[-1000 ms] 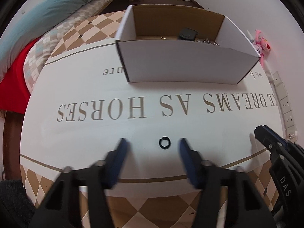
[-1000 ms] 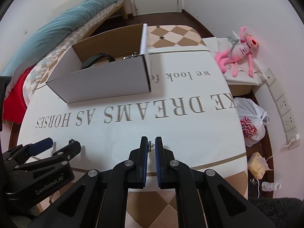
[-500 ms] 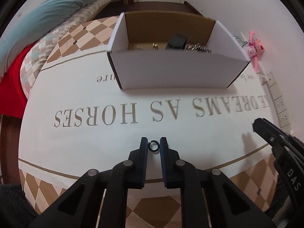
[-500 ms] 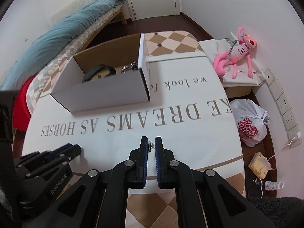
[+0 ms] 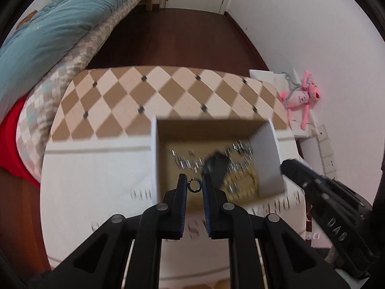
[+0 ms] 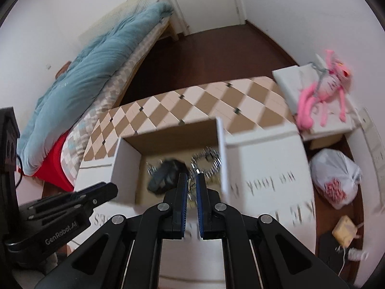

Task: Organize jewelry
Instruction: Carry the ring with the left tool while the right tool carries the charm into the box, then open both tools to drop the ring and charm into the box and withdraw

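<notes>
We see our left tongs [image 5: 194,185] closed on a small dark ring [image 5: 194,185], pinched upright between the blue pads and held over the near part of the open cardboard box [image 5: 267,159]. In the right wrist view our right tongs [image 6: 190,185] are nearly shut on a small metallic piece [image 6: 190,185], too blurred for us to name; they too hang over the box [image 6: 127,159], near its front wall. Inside the box lie a dark, bulky item [image 6: 168,174] and several silvery chains [image 5: 237,153] spread on the brown floor of the box; motion blur smears them, so we cannot sort them one from another. The box stands on the desk [image 5: 96,173], on a white cloth with printed lettering and a tan-and-cream diamond border at the far edge. From the left wrist camera the right tongs show as a black body at the right edge, just beside the box's right wall. Beyond the desk lie dark wood floor, a bed with a teal quilt [image 6: 96,72], and a pink plush toy [image 6: 322,96] on a white stand to the right. A tied plastic bag [image 6: 336,180] sits on the floor below it.
</notes>
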Demonstrator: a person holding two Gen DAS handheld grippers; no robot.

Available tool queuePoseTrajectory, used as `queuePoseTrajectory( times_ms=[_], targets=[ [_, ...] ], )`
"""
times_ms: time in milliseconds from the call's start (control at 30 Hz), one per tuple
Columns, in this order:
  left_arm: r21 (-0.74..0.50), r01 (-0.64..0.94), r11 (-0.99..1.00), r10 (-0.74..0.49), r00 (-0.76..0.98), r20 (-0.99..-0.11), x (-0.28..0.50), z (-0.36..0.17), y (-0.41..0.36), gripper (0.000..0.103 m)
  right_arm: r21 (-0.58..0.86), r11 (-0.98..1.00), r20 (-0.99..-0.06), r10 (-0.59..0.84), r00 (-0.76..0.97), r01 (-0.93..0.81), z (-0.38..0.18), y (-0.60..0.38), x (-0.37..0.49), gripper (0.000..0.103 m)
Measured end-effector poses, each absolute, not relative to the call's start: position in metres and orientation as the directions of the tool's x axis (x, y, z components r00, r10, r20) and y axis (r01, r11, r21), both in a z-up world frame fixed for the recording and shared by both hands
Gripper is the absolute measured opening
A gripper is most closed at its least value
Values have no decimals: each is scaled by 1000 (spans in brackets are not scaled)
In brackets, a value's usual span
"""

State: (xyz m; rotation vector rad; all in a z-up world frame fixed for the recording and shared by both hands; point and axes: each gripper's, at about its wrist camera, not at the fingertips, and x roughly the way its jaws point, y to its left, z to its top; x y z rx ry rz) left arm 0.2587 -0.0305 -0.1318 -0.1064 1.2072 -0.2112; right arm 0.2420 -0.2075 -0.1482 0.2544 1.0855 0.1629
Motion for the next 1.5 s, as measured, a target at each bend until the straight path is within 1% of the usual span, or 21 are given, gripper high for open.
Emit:
queuePoseTrajectory(
  times_ms=[200,233,267,300,333,367,400,467,533,567,633,667,767,800,867,933,1000,1033,1067,1300,1500],
  targets=[
    [-192,84,978,-208,278,-938,310,-139,-25,11,272,961,-908,275,317,-56,-170,-193,306,8],
    [-197,79,977,-211,269,-940,313,-141,-25,15,272,961,-914,275,299,-50,-173,-193,314,8],
    [-198,72,978,-210,256,-944,318,-142,-24,19,276,960,-918,279,282,-52,-175,-192,318,9],
    [-192,64,979,-202,251,-947,320,-143,-23,31,287,957,-921,290,262,-53,-178,-193,324,9],
    [-190,58,980,-199,254,-947,321,-142,-22,45,289,956,-921,293,256,-52,-178,-193,327,10],
    [-187,52,981,-194,260,-946,322,-141,-20,53,299,953,-919,302,254,-54,-177,-195,329,18],
    [-180,44,983,-185,265,-946,321,-140,-19,65,300,952,-917,303,258,-51,-175,-196,330,29],
    [-171,32,985,-173,274,-946,321,-137,-15,66,301,952,-915,303,267,-49,-171,-198,330,37],
    [-165,21,986,-164,274,-948,321,-136,-11,67,290,956,-916,291,278,-46,-167,-200,329,37],
    [-151,18,988,-150,281,-948,319,-134,-9,70,280,959,-917,281,284,-44,-164,-202,328,37],
    [-125,15,992,-124,286,-950,315,-133,-7,91,236,971,-924,237,300,-39,-160,-205,324,38],
    [-105,13,994,-104,291,-951,311,-132,-6,93,215,976,-926,214,309,-34,-158,-206,321,40],
    [-56,3,998,-54,305,-951,298,-133,-3,95,135,990,-935,138,326,-30,-155,-207,310,57],
    [-44,-1,999,-42,306,-951,294,-134,-2,100,108,994,-937,111,331,-27,-155,-207,305,59],
    [-21,-1,1000,-19,314,-949,284,-138,-2,102,68,997,-942,72,327,-24,-157,-208,298,60],
    [1,1,1000,1,326,-945,277,-142,-2,102,34,999,-944,38,327,-17,-160,-208,289,71],
    [21,3,1000,19,337,-941,268,-145,-2,102,3,1000,-945,7,327,-13,-164,-208,280,96],
    [25,2,1000,23,340,-940,267,-145,-2,102,-7,1000,-946,-4,325,-9,-165,-208,278,100],
    [24,3,1000,21,344,-939,264,-146,-3,102,-17,1000,-945,-15,328,-5,-167,-209,274,102],
    [8,-12,1000,11,355,-935,250,-142,-5,102,-79,997,-935,-80,346,17,-164,-209,256,103],
    [-4,-16,1000,3,383,-924,229,-124,-8,102,-71,996,-922,-83,379,44,-141,-213,234,103]
  ],
)
